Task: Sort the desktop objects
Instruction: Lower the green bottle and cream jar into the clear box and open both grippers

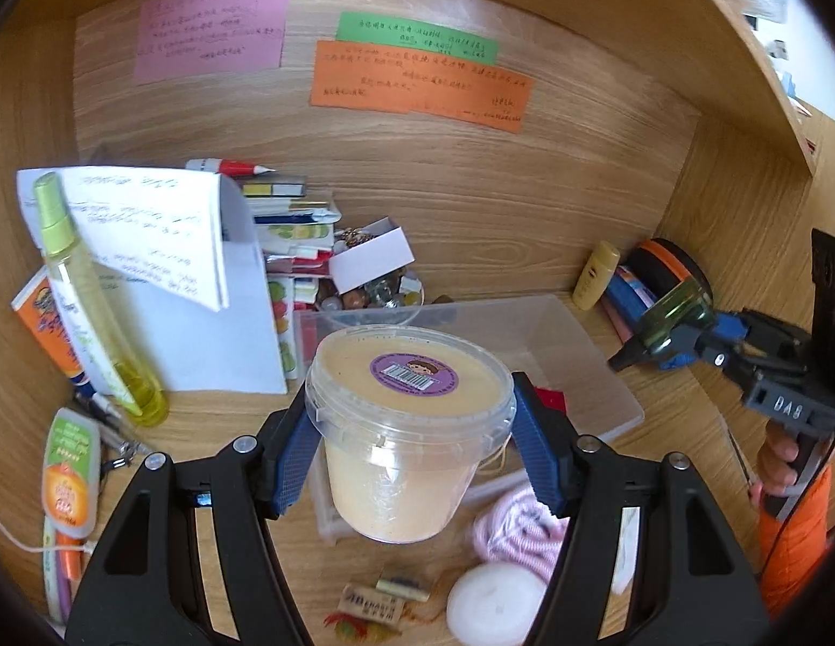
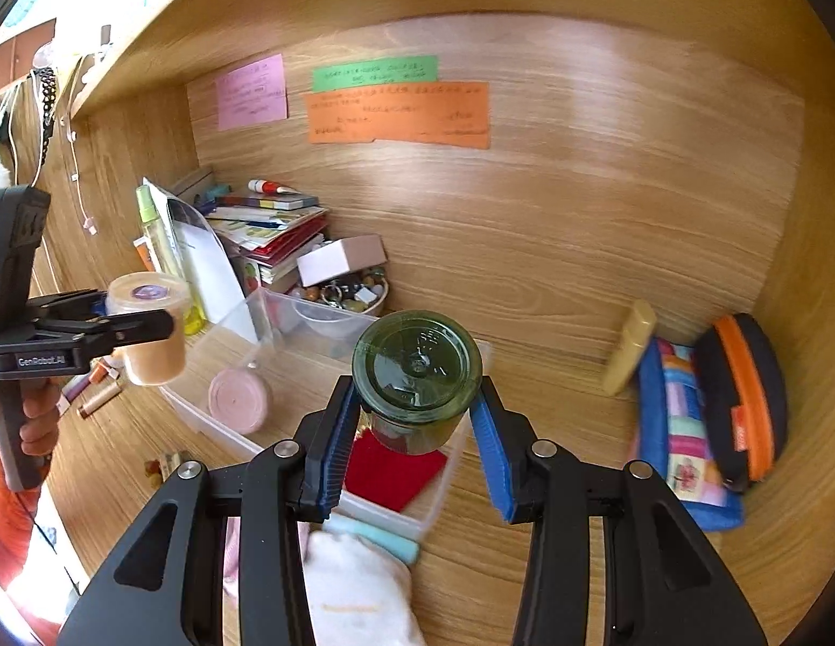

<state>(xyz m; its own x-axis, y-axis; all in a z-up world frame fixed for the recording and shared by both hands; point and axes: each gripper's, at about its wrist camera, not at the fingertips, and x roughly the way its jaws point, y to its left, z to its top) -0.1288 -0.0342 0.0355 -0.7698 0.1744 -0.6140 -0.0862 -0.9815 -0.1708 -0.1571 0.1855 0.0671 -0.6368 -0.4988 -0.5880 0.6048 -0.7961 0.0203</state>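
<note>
Carrying two containers above the cluttered counter [image 1: 525, 226], one in each tool.
Left tool [image 1: 417, 457] pinches a clear lidded tub of beige paste [image 1: 406, 430] just under its rim, held in the air ahead of its pads; right tool [image 2: 417, 441] clamps a dark green glass jar [image 2: 417, 377] by its sides. Below and ahead of both lies the clear plastic tray [image 1: 579, 355]. Next, I judge, each container must be lowered upright to a free spot and then released.

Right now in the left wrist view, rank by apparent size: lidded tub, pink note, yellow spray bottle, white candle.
1. Lidded tub, though nearest the camera, so inflated.
2. Pink note.
3. Yellow spray bottle and white candle: too close to rank.
</note>
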